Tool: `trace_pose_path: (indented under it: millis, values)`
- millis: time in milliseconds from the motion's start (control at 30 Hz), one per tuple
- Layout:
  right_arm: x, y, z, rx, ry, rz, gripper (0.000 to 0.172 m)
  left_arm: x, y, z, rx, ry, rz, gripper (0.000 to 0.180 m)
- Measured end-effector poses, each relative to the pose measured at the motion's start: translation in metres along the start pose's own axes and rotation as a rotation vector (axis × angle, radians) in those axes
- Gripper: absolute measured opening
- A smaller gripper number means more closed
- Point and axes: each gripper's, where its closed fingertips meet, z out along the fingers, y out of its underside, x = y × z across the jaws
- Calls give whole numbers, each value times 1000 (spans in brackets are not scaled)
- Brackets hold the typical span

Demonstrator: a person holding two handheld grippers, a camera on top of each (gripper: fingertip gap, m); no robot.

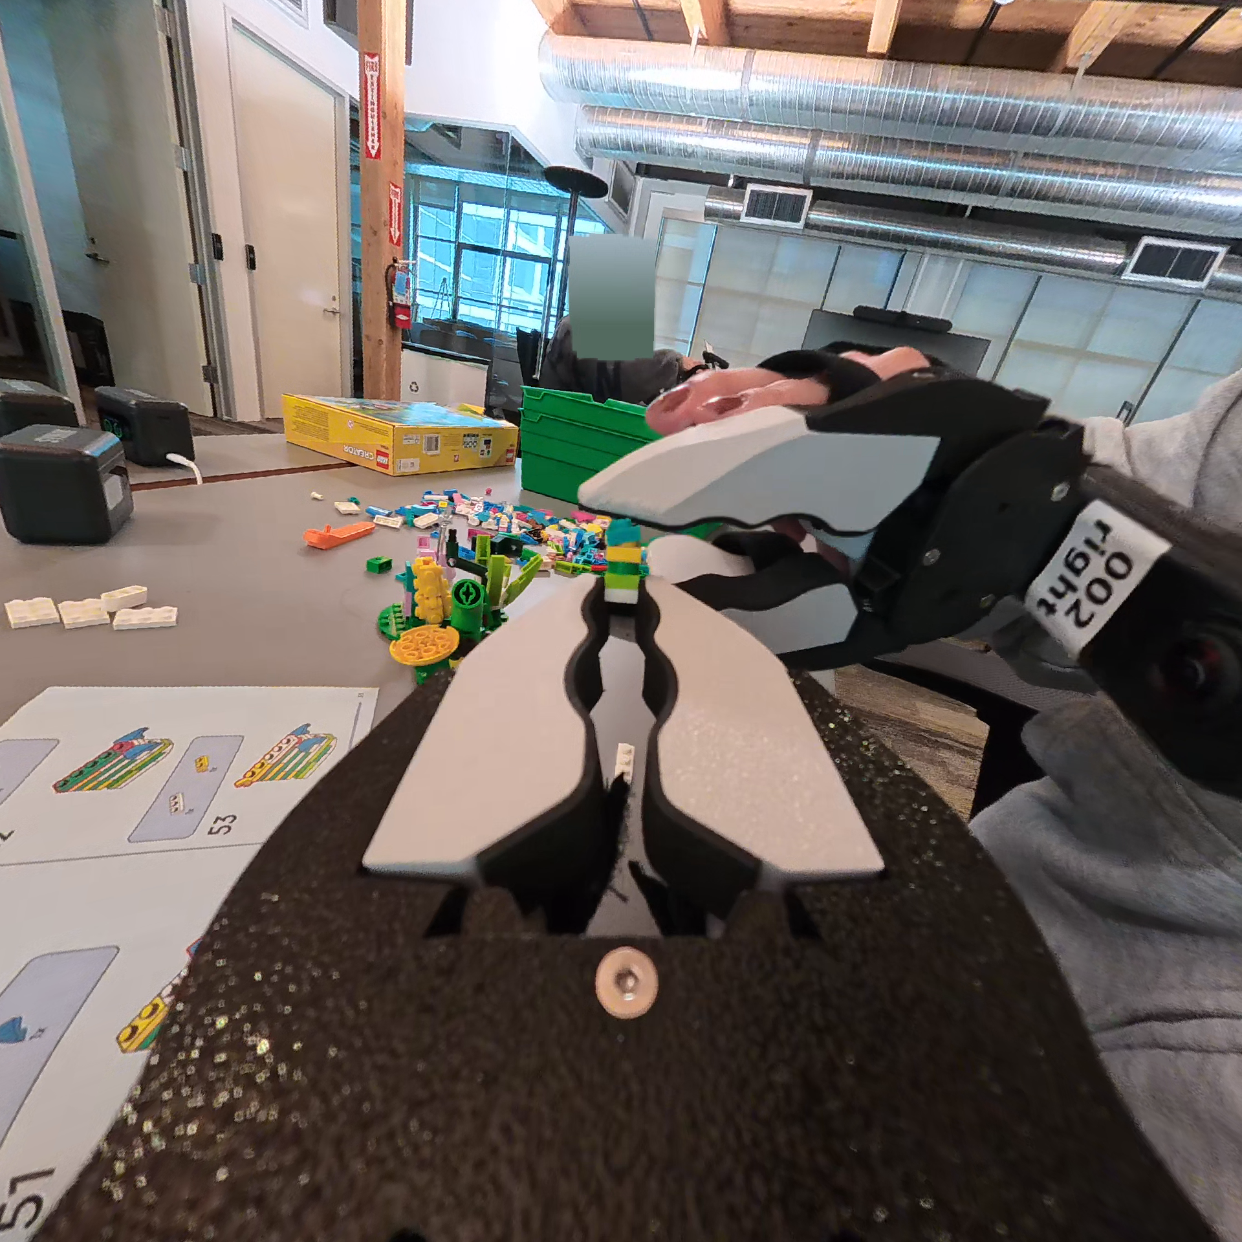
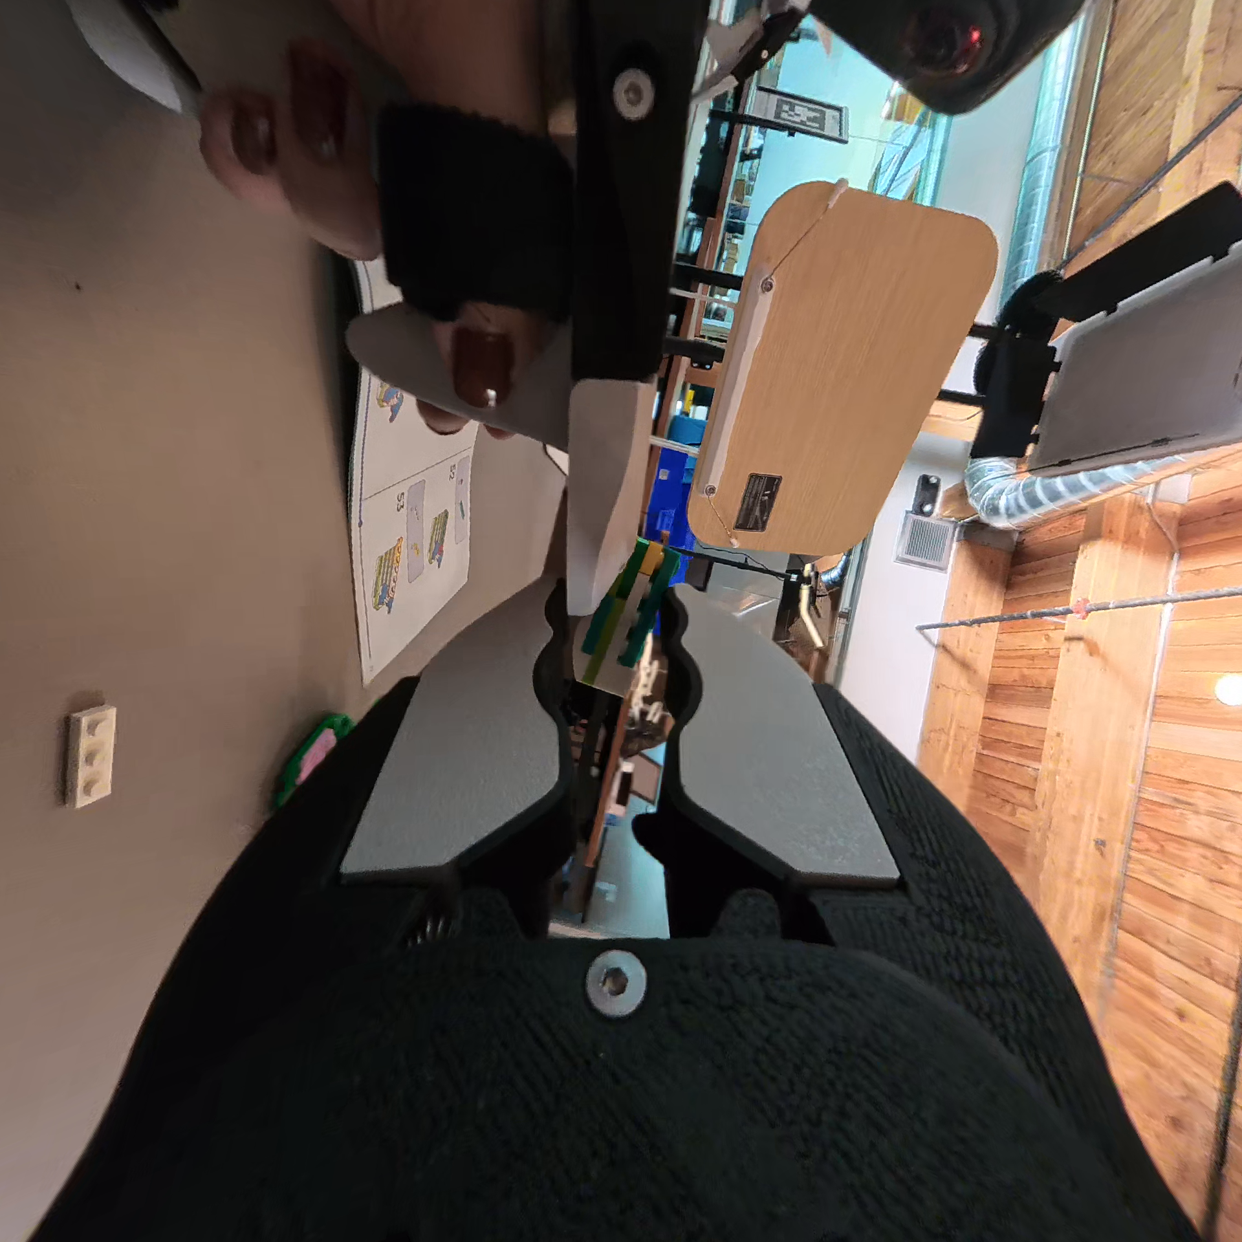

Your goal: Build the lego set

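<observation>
Pinching a small stack of green, yellow and white bricks (image 1: 624, 571) at its tips, the left tool (image 1: 622, 600) stands nearly closed above the counter (image 1: 201, 571). The right tool (image 2: 615, 628), narrowly parted, closes on the same stack from the side; beyond lie loose bricks (image 1: 484, 514).

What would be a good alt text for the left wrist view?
The left gripper pinches a small stack of toy bricks above a grey table, while the right gripper closes around the stack's top. Loose bricks and an instruction sheet lie behind.
</observation>
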Motion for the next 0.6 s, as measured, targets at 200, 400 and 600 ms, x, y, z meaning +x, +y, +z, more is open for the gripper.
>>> trace_pose_path:
  millis: [200,400,600]
  values:
    - [1,0,0,11,98,-162,23,-2,1,1,-6,-12,-34,8]
    - [0,1,0,22,57,-97,25,-2,1,1,-3,-5,-37,8]
    - [-7,-4,-4,122,-147,182,20,3,4,2,-25,58,-135,18]
